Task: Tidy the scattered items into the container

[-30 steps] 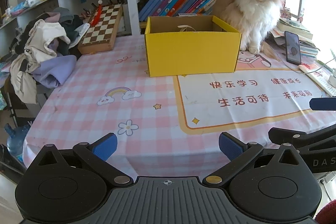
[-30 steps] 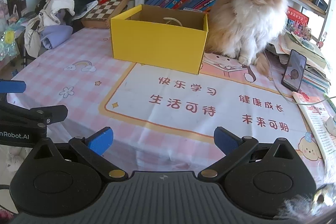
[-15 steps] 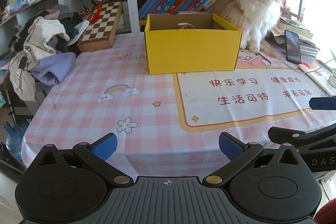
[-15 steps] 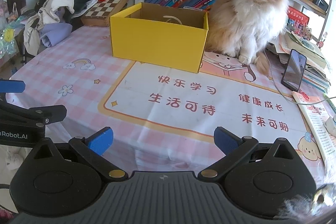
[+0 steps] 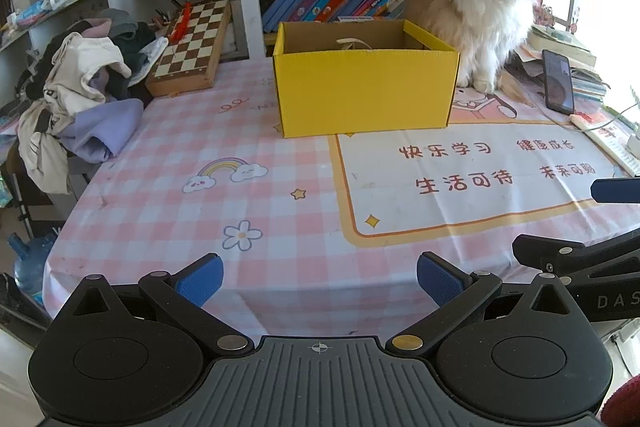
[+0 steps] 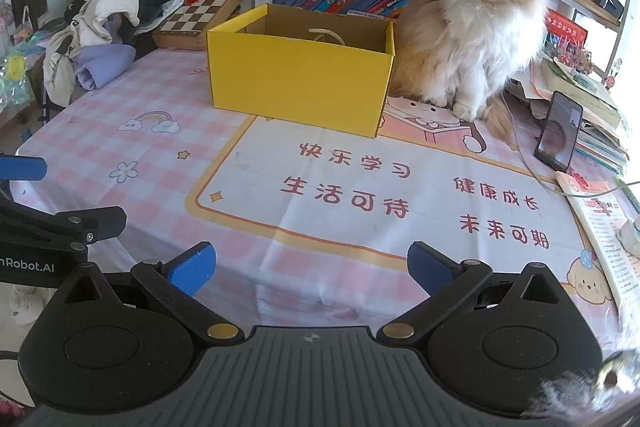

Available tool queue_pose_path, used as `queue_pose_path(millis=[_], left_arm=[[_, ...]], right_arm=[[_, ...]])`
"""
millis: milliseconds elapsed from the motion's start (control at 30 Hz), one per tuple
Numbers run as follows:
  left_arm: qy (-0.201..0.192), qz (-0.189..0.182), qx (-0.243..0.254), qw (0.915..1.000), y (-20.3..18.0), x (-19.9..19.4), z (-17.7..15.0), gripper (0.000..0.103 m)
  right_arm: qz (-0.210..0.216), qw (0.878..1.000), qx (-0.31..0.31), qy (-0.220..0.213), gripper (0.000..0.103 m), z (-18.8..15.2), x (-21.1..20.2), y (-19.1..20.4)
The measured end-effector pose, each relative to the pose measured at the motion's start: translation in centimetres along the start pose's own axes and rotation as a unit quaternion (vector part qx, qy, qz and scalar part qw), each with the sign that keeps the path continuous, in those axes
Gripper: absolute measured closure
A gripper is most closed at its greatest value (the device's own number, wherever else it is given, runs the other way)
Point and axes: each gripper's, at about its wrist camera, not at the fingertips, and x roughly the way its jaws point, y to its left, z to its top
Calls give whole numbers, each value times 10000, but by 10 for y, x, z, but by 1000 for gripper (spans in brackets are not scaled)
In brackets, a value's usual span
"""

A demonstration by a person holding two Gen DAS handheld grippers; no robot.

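Note:
A yellow cardboard box stands open-topped at the far middle of the table, and a pale curved item shows inside it. My left gripper hangs open over the table's near edge, nothing between its blue pads. My right gripper is open and empty too, just to the right of the left one. The right gripper's arm shows at the right edge of the left wrist view, the left gripper's at the left edge of the right wrist view.
A fluffy orange-and-white cat sits right of the box. A phone leans on papers at far right. A chessboard and a clothes pile lie at far left. Bookshelves stand behind.
Both views have shifted slightly: the box and cat sit a little higher in the frames. Both grippers stay open and empty.

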Motion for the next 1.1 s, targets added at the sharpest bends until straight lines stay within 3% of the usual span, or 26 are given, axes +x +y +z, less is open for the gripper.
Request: queue_pose_path(millis=[300, 1100], left_arm=[[-143, -27, 14, 9999, 0, -5, 1, 0], [3, -98, -79, 9999, 3, 1, 0, 0]], right_arm=[[-35, 10000, 22, 0, 0, 1, 1, 3], [-94, 10000, 8, 31, 0, 1, 1, 5]])
